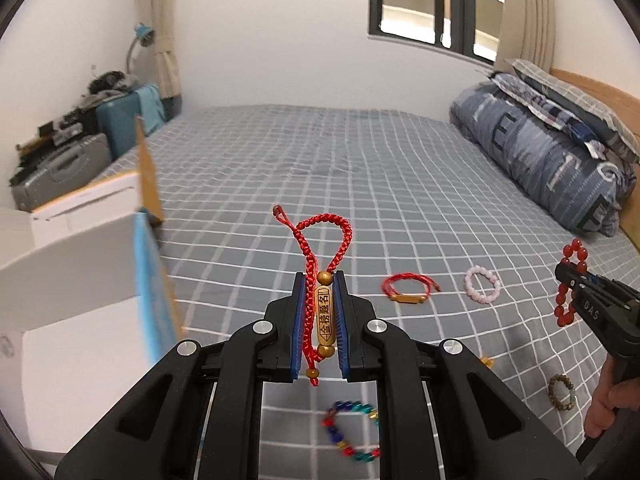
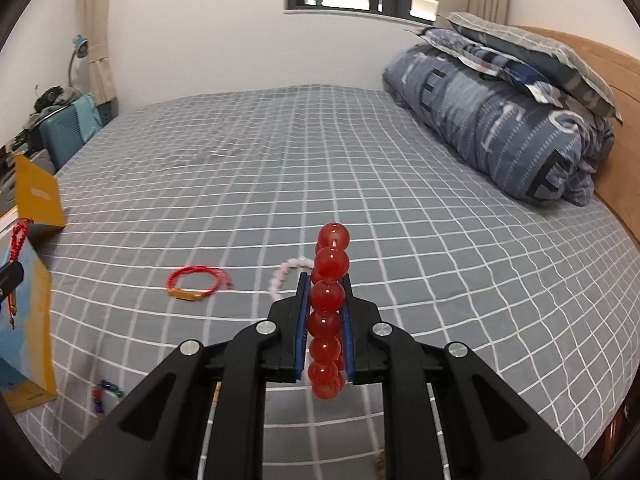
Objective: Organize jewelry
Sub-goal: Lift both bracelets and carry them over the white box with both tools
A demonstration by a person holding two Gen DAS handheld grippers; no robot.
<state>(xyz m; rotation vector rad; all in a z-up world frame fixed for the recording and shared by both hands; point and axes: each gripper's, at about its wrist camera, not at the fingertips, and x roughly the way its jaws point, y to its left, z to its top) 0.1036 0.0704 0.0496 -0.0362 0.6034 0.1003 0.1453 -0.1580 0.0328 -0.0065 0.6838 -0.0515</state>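
Observation:
My left gripper (image 1: 320,280) is shut on a red braided cord bracelet with a gold charm (image 1: 323,316), its loop sticking up past the fingertips. My right gripper (image 2: 325,280) is shut on a bracelet of large red beads (image 2: 328,296); in the left wrist view that gripper (image 1: 562,272) shows at the right edge. Both are held above the bed. On the checked sheet lie a second red cord bracelet (image 1: 406,290), a pink bead bracelet (image 1: 482,284), a multicoloured bead bracelet (image 1: 352,432) and a brown bead bracelet (image 1: 562,392).
An open cardboard box (image 1: 80,248) with white flaps and blue and yellow sides stands at the bed's left side, close to my left gripper. A folded blue duvet (image 2: 500,120) and pillows fill the far right. Suitcases (image 1: 60,168) stand beyond the left edge.

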